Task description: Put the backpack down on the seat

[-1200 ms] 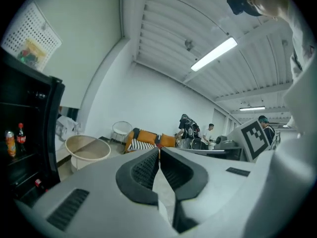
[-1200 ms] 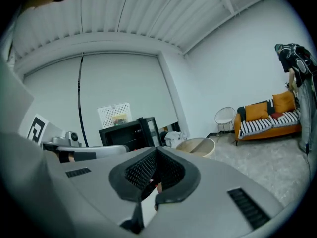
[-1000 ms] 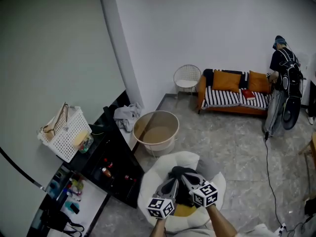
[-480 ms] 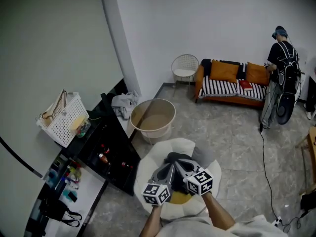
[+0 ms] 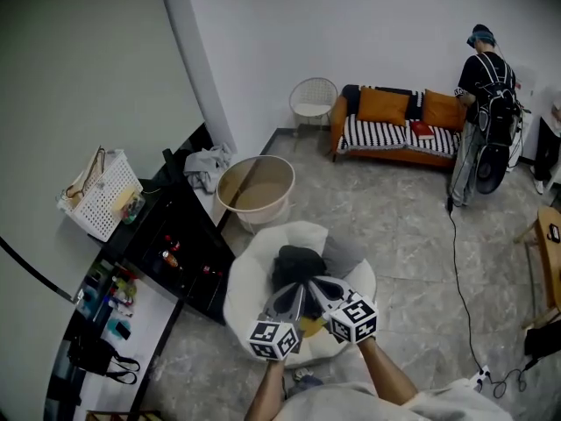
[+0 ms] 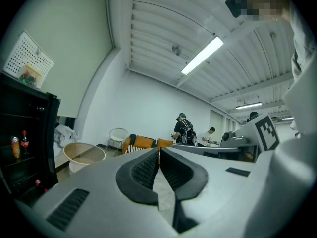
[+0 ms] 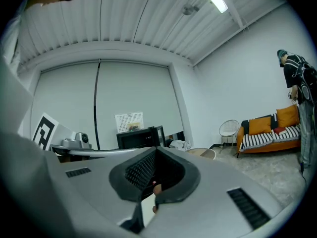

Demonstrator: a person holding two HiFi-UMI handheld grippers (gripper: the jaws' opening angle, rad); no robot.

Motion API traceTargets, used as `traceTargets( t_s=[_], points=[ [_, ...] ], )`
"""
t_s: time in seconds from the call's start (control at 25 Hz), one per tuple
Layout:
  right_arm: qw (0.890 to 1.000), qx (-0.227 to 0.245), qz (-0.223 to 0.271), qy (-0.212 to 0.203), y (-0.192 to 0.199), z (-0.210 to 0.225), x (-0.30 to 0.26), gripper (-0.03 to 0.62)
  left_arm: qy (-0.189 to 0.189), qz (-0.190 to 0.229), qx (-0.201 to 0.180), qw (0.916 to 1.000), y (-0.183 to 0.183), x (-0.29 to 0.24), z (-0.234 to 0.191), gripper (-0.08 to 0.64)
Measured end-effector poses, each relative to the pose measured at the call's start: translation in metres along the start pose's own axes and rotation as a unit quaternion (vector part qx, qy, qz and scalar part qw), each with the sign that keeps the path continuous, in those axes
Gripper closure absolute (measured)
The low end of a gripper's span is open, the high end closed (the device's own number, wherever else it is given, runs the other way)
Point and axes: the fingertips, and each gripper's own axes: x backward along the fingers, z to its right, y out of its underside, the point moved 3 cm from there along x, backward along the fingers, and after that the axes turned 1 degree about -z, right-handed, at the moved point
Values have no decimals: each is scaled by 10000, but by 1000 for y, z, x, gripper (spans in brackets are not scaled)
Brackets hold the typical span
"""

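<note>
Tools first: the left tool (image 5: 294, 292) and the right tool (image 5: 320, 286) are held side by side at the bottom of the head view, their marker cubes nearest the person. Both point forward over the near part of the white beanbag seat (image 5: 252, 274).

In the left gripper view the left tool (image 6: 159, 152) has its ribbed pads brought together at the tips, with nothing between them. In the right gripper view the right tool (image 7: 154, 156) is likewise fully closed and holds nothing.

The backpack (image 5: 296, 264) is black and slumped, and lies in the hollow of the seat just beyond the tool tips. From above the tips overlap its near edge, so contact cannot be told there. A yellow patch (image 5: 309, 327) shows on the seat between and under the two tools.

A round tan tub (image 5: 255, 191) stands on the floor just behind the seat. To its left is a black cabinet (image 5: 180, 248) with a grey cloth (image 5: 206, 165) on its far end and a white basket (image 5: 98, 198) beside it.

Against the far wall are a white wire chair (image 5: 313, 103) and an orange sofa (image 5: 396, 134) with a striped seat. A person (image 5: 484, 82) stands at the sofa's right end.
</note>
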Motion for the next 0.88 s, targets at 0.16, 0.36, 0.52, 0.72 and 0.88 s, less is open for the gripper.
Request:
traceTargets(
  t_s=[0.16,0.36,0.52,0.72,0.88],
  points=[
    [9999,-101,-12,120,8,-3,42,565,-24,-74,52,10000,17,19,34,525],
    [9998,-123,-36,123,18,-19,85,565,-44,-88,42,9999,29,42,72,525],
    [9997,-206,-37,89,28,-39,115,565,-40,-116,23,9999,39,66,100,525],
    [9998,-209,-24,7,42,-69,152,565,-88,-157,16,9998,56,100,129,525],
    [9997,-227,-41,-45,53,-89,180,565,-113,-185,27,9998,69,123,152,525]
  ],
)
